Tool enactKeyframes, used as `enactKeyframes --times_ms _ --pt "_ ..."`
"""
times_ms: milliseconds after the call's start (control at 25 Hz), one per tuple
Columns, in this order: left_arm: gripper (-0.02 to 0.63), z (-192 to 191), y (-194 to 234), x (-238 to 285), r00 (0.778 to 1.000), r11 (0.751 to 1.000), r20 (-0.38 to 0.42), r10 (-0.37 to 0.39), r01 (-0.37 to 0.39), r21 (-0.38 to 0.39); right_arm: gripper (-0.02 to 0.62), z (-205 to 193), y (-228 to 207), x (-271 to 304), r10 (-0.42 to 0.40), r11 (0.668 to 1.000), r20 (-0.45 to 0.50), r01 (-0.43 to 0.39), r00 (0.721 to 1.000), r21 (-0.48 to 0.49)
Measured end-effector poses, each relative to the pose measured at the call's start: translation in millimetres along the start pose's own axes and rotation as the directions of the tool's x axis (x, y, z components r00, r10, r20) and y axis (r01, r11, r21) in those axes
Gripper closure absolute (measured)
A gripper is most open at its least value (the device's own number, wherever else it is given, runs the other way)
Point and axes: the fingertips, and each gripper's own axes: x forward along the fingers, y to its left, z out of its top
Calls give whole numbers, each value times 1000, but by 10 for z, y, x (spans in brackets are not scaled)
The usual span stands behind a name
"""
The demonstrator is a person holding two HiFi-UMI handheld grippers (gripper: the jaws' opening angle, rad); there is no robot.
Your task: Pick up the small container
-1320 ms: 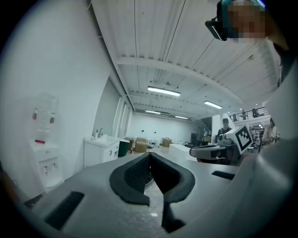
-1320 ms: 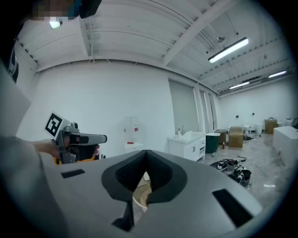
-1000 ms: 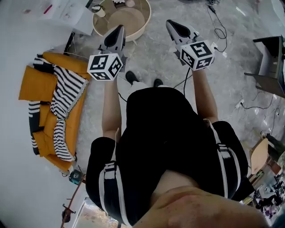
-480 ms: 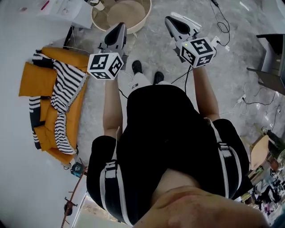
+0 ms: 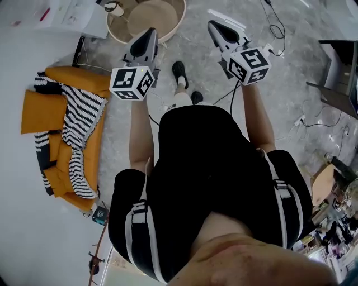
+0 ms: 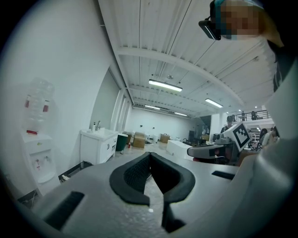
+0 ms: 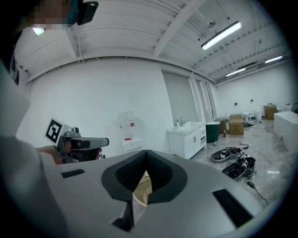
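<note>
The 2 tongs, left gripper (image 5: 146, 39) and right gripper (image 5: 218, 31), are pressed together and empty, so the whole pickup is not yet begun.

- The round beige basket (image 5: 178, 19) at the top of the head view is cut off by the upper edge.
- The small white container (image 5: 114, 8) at the basket's left rim is too small to show what it holds.
- The dark cabinet (image 5: 340, 72) is cut by the right edge.
- The clutter (image 5: 335, 234) at lower right is too small to tell apart.
- In the right gripper view, a pale beige surface (image 7: 142, 188) shows below the tips of the right gripper (image 7: 146, 151). It is mostly hidden and cannot be identified.
</note>
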Motion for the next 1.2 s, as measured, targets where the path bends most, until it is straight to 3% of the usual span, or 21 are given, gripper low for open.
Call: enactKeyframes --times_ms 400,800,1000,1200 --pt "588 414 824 935 999 999 22 -24 24 41 591 637 -564 979 -28 997 19 30 999 -64" --pt "588 477 1397 1606 1000 999 -4 -30 30 23 591 730 -936 1730 -14 999 13 15 1000 -34" --pt "588 444 1573 1945 1000 1000 -23 18 -18 9 591 804 -1257 2064 40 999 9 -40 999 -28" --pt "588 532 1776 2400 992 992 -9 125 -125 -9 591 958 -1714 2486 143 989 -4 -143 990 -41"
